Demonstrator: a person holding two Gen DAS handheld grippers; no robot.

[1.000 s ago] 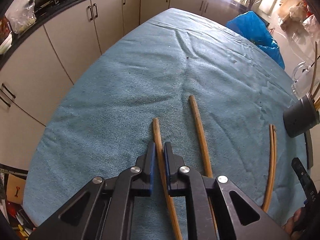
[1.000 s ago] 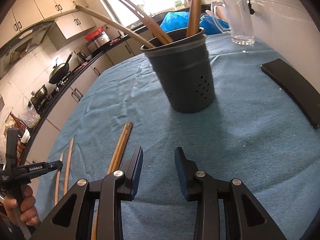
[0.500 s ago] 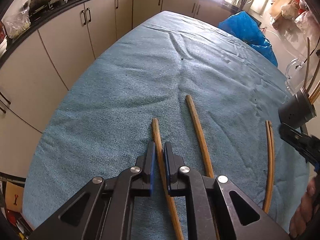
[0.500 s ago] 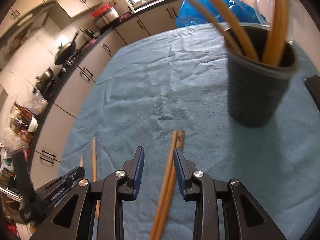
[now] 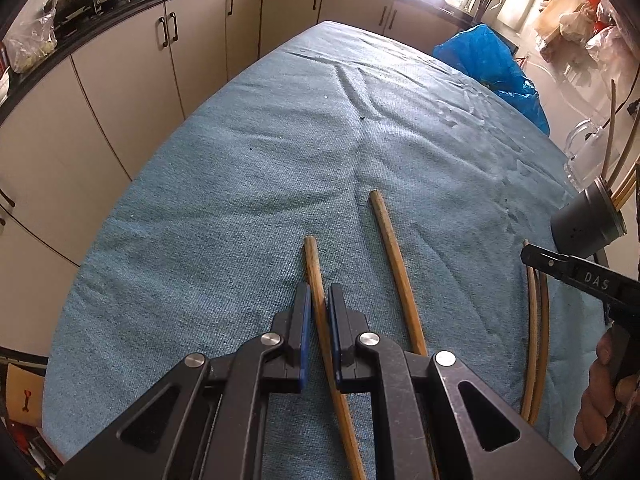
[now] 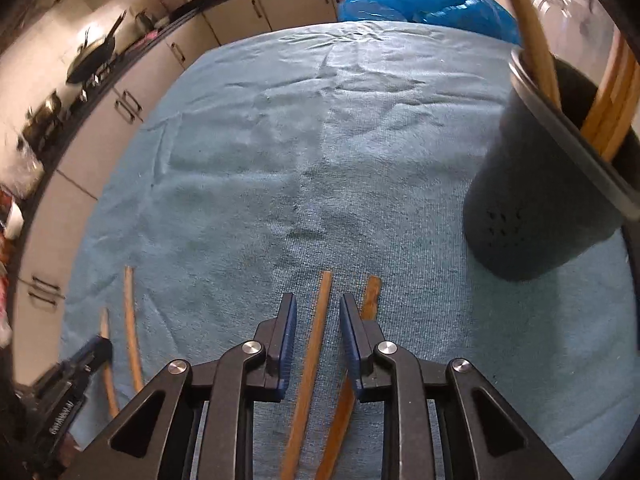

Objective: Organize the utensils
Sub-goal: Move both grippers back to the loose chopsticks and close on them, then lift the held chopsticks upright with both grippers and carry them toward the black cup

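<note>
Looking down my left claw point(image 5: 319, 320) first: its jaws are clenched on a thin wooden stick point(image 5: 316, 280) at bottom centre, the stick lying flat on the blue cloth point(image 5: 240, 200). A second stick point(image 5: 394, 264) lies just right of it, apart. At the right edge sits the grey holder point(image 5: 584, 228) with sticks already in it, and my right claw reaches in just below it.

Through the right view, my right claw point(image 6: 318, 332) has just been closing and straddles one stick point(image 6: 312, 356) at bottom centre; I see gaps on both sides, so it grips nothing yet. A flat stick point(image 6: 370, 296) lies partly under the right finger. The holder point(image 6: 532, 208) stands at the right, near.

My worry: as the jaws finish closing, the right finger may catch that flat stick, dragging it or pinching both together. Lifting either long stick by one end, it may swing, slip, or knock the holder over.
</note>
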